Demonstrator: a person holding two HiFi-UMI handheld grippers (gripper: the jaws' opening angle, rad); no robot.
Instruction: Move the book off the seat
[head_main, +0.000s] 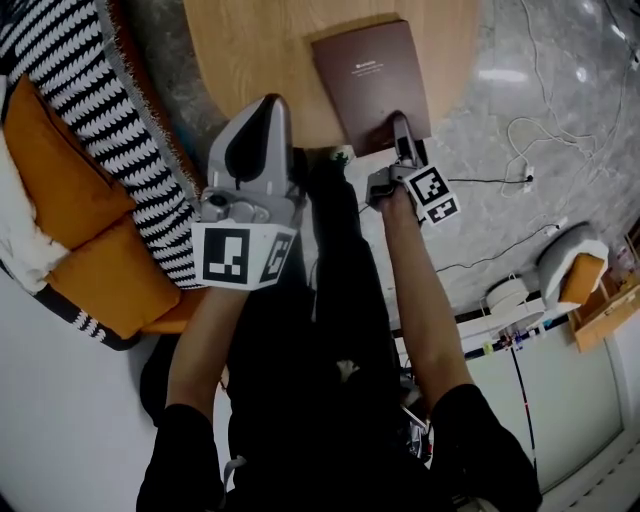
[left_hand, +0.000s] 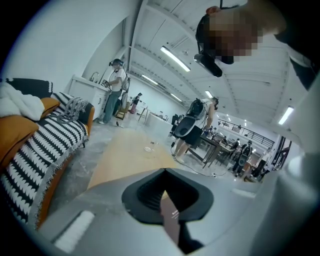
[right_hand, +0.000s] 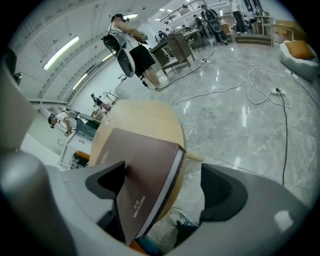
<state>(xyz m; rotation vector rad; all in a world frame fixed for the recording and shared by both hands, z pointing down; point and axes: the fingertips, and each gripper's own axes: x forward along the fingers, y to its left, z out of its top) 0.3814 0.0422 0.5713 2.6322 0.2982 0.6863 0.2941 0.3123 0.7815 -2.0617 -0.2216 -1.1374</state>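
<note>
Brown book — long axis front-to-back

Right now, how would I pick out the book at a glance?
Find the round wooden table at the top of the head view, beside the striped throw. The book lies flat at its near edge, between the open jaws of the right gripper. It is the only dark brown slab on the pale wood.

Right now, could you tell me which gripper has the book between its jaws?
The right gripper: the brown book sits between its open jaws, whereas the left gripper is shut.
</note>
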